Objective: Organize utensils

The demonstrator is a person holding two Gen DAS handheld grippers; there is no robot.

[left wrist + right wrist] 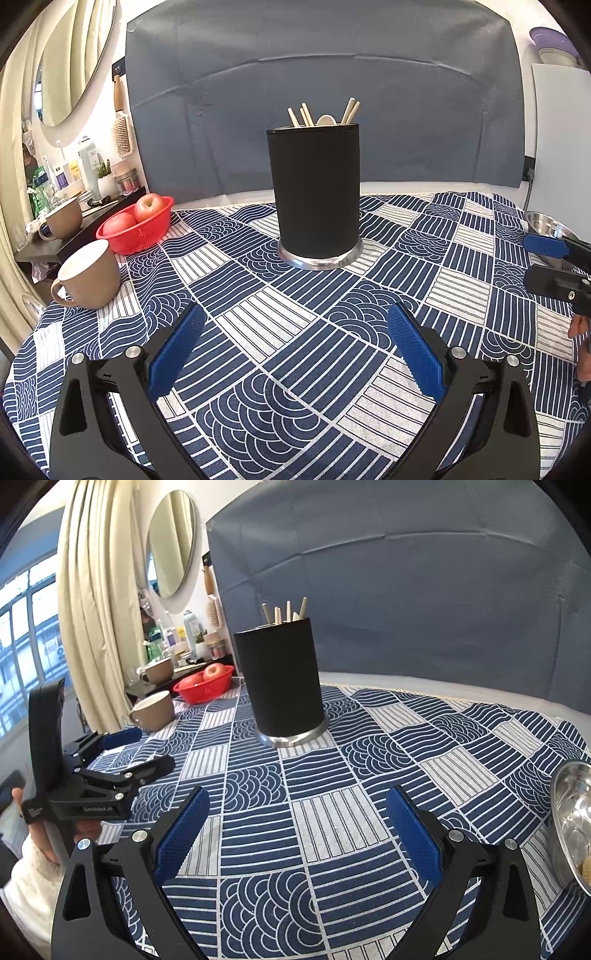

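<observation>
A black cylindrical utensil holder [314, 192] with a silver base stands upright in the middle of the table; it also shows in the right wrist view [280, 675]. Pale wooden chopsticks [349, 110] and a spoon [325, 120] stick out of its top. My left gripper [295, 325] is open and empty, low over the cloth in front of the holder. My right gripper [297, 808] is open and empty, in front and to the right of the holder. Each gripper shows at the edge of the other's view: the right one [554, 262] and the left one [144, 749].
A beige mug [88, 277] and a red basket of apples [138, 227] sit at the table's left. A steel bowl [572, 823] sits at the right edge. A shelf with bottles and another mug [62, 221] stands beyond the left edge. A blue patterned cloth [295, 369] covers the table.
</observation>
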